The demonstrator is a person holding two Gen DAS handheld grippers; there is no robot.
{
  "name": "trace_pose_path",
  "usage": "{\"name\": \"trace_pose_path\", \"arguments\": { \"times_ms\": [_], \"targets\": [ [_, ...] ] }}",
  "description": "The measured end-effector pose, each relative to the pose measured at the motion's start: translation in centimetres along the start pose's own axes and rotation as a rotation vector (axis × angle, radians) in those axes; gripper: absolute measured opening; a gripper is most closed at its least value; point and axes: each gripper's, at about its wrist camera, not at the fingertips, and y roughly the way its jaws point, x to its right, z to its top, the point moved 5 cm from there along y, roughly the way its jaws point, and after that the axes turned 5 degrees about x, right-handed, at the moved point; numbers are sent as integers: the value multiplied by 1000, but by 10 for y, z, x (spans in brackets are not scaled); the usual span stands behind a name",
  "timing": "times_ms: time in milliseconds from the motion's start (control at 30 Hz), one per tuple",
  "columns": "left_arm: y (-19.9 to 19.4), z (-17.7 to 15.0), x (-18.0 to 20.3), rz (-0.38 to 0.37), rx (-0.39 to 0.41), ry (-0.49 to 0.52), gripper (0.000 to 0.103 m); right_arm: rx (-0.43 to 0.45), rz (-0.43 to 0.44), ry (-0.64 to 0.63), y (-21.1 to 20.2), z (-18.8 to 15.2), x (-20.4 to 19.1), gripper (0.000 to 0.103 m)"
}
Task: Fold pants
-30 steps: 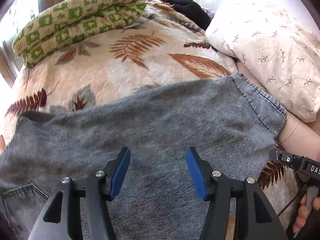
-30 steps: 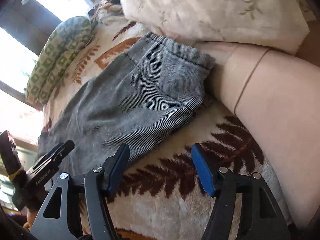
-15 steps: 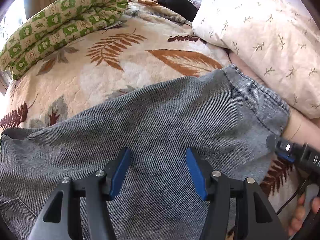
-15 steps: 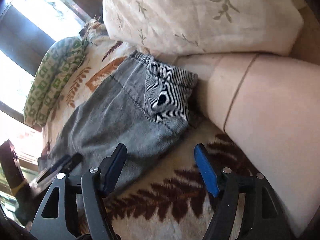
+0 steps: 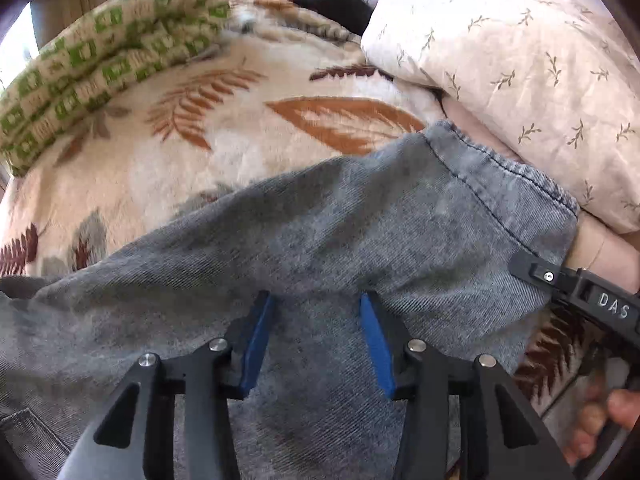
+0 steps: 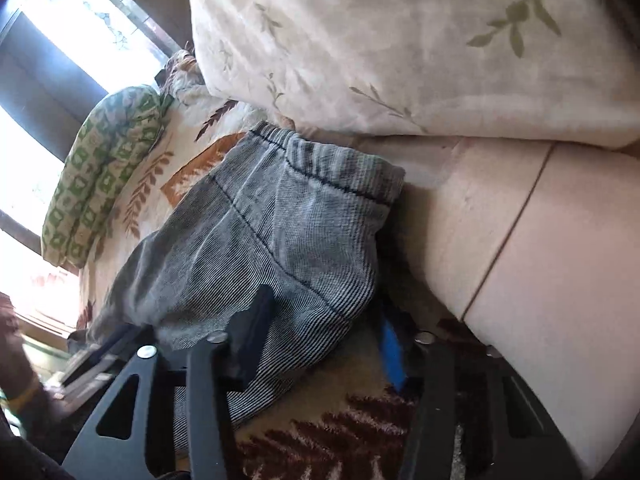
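the grey pants (image 5: pixel 328 240) lie flat across the leaf-print bed cover (image 5: pixel 224 80), one leg running out toward the hem (image 5: pixel 504 168) at about 2 o'clock in the left wrist view, right up against the pillow (image 5: pixel 520 60).

a second ago both tools hovered with their jaws wide. now both have come down onto the leg and the jaws are closing. the left hand-held gripper (image 5: pixel 316 320) has its blue pads on either side of a patch of denim in the middle of the leg; the cloth sits between them, but i cannot tell whether it is pinched yet. the right hand-held gripper (image 6: pixel 324 332) has slid to the near edge of the leg, below the hem (image 6: pixel 328 164) at 12 o'clock in its own view; the edge of the cloth now lies between its fingers, one finger over the denim and the blue pad at the fold of the edge, not visibly clamped.

i judge this as the start of the grab that lifts the leg end for a fold. nothing is folded yet. the green checked blanket (image 5: pixel 100 68) at 10 o'clock lies well apart.
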Motion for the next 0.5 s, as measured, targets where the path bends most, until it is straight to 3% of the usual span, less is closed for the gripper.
{"name": "trace_pose_path", "arguments": {
  "times_ms": [67, 133, 233, 333, 433, 500],
  "targets": [
    [-2, 0, -3, -10, -3, -23, 47, -6, 9, 8, -1, 1, 1, 34],
    [-8, 1, -8, -14, -8, -50, 36, -5, 20, -1, -2, 3, -1, 28],
    [-20, -2, -17, -15, 9, -85, 35, 30, 22, -96, -11, 7, -18, 18],
    [-7, -14, -25, -22, -47, -99, 32, 86, 10, -242, -21, 9, -43, 17],
    [-8, -10, -25, -29, -48, -96, 32, 117, -10, -348, -26, 8, -58, 17],
    [-15, -8, -32, -82, -55, -168, 32, 137, -21, -404, -30, 7, -64, 17]
  ]
}}
